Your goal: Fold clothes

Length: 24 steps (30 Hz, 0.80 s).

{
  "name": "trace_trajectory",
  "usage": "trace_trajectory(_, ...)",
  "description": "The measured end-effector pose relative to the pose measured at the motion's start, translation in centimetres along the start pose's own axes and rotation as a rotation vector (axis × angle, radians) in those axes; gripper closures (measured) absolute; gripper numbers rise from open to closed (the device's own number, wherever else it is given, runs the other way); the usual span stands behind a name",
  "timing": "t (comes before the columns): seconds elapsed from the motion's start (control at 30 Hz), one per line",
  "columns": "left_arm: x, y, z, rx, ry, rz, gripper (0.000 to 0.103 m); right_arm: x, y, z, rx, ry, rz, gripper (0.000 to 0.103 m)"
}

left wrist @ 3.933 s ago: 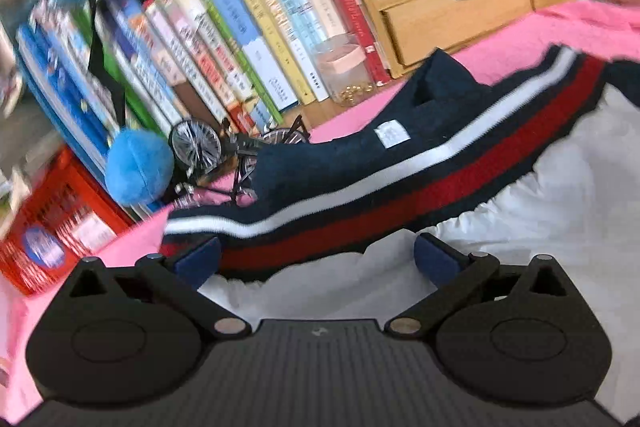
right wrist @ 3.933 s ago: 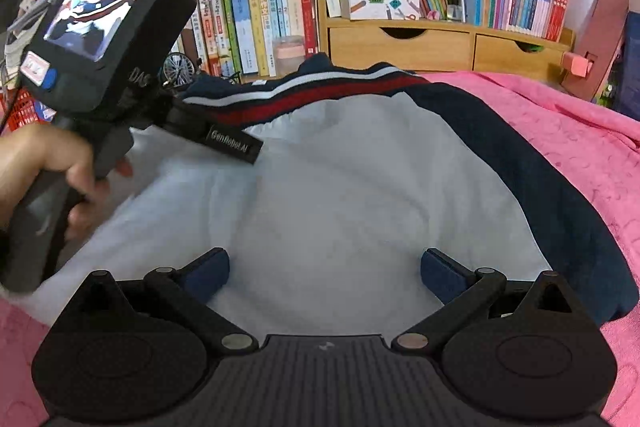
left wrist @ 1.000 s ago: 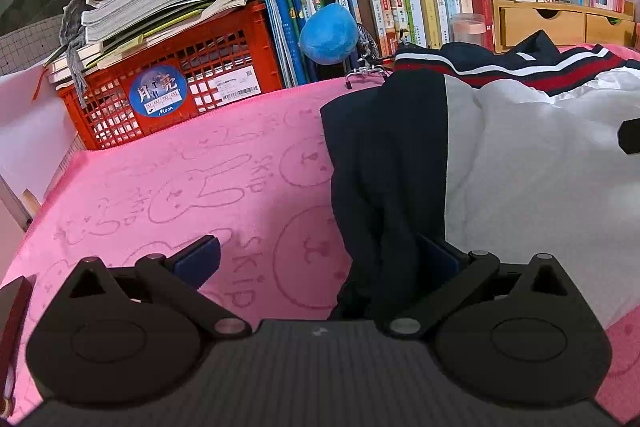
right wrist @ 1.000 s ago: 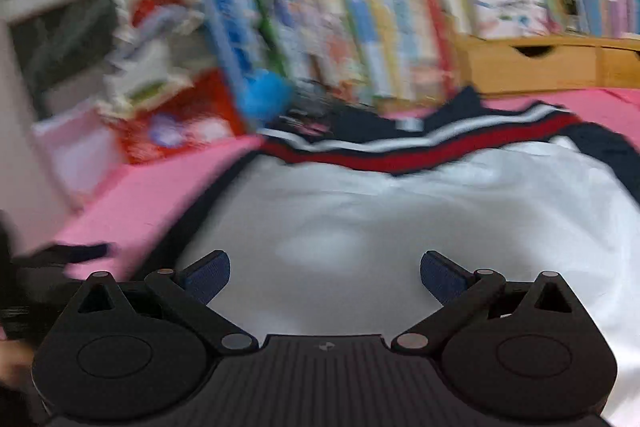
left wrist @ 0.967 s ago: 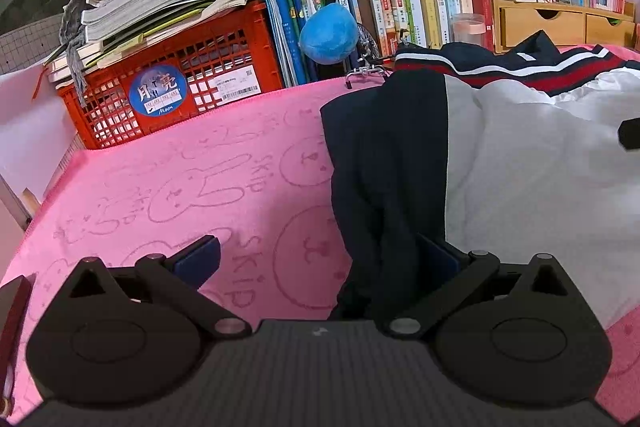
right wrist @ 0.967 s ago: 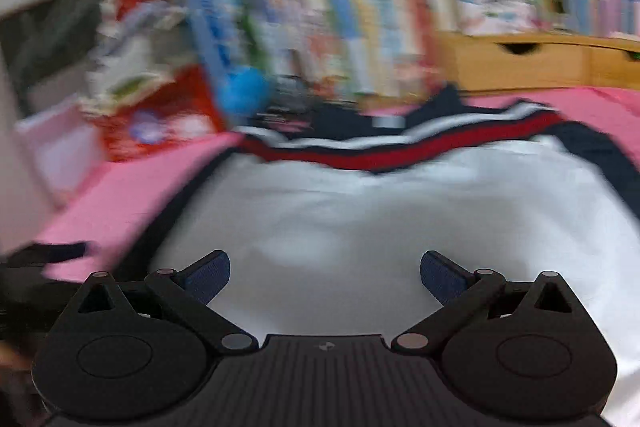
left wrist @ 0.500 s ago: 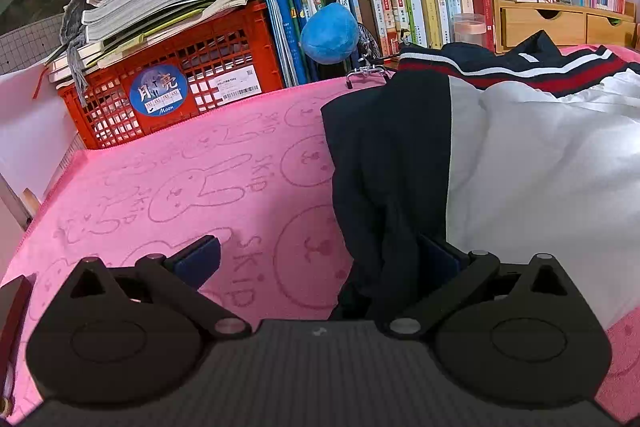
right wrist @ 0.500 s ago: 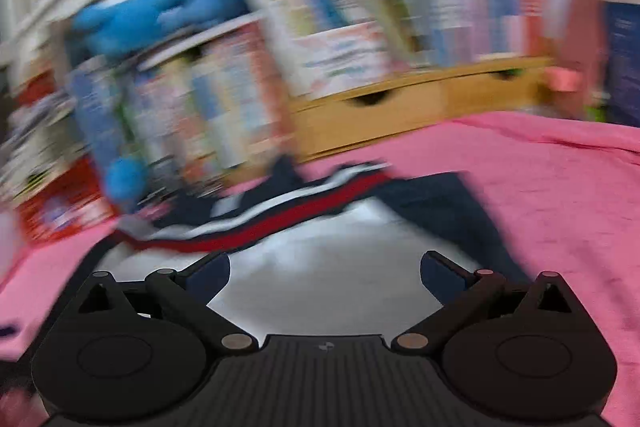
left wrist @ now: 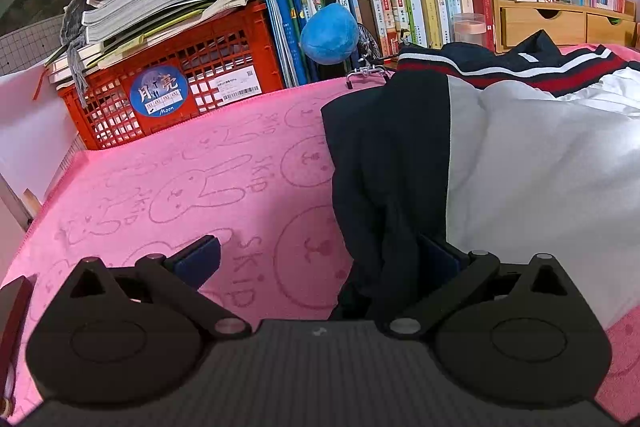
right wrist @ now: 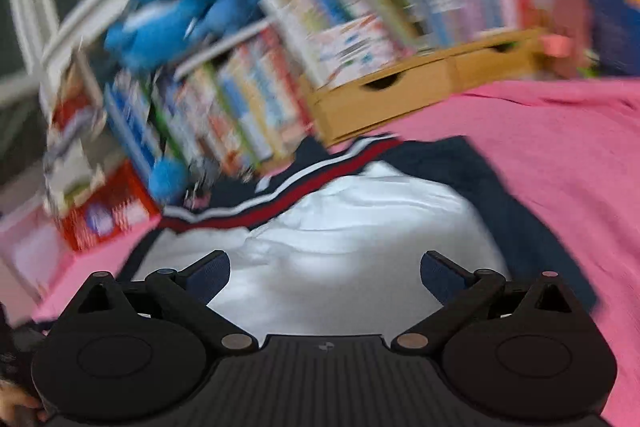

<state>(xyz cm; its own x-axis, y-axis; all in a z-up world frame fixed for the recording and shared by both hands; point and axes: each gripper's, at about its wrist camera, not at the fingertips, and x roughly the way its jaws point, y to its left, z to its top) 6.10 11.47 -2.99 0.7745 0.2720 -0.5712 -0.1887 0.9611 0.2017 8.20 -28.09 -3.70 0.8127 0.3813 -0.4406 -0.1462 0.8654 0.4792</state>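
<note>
Swinging rightward since earlier, right gripper (right wrist: 324,273) wide open, empty, left gripper (left wrist: 316,259) unmoved, open astride jacket (left wrist: 400,163) sleeve.

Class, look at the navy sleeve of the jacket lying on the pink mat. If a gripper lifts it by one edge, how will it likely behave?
The navy sleeve probably droops: it already lies in soft folds. It looks light and thin. The pink mat looks textured, so pushing may bunch the sleeve rather than slide it.
</note>
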Motion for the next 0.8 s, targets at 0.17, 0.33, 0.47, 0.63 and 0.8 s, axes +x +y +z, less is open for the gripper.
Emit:
trace_trajectory(0.17,-0.1,0.8,0.2,-0.115,0.054,0.0,0.0,-1.8,-2.7,-0.4,0.098,-0.033,-0.016,0.0)
trace_trajectory(0.33,-4.7,-2.1,2.3,-0.103,-0.059,0.015,0.001,-2.5,-5.7,-0.9,0.182,-0.048,-0.028,0.0)
trace_trajectory(0.47,-7.7,-7.2,4.1,0.005,-0.186,-0.022,0.0,-3.0,-7.9,-1.3,0.246,-0.06,-0.037,0.0)
trace_trajectory(0.63,-7.4,-13.8,3.7,0.126,-0.187,-0.127,0.0,-2.8,-7.4,-1.8,0.18,-0.082,-0.051,0.0)
trace_trajectory(0.8,-4.1,-18.2,1.0,0.244,-0.129,-0.048,0.0,-3.0,-7.7,-1.7,0.163,-0.072,-0.032,0.0)
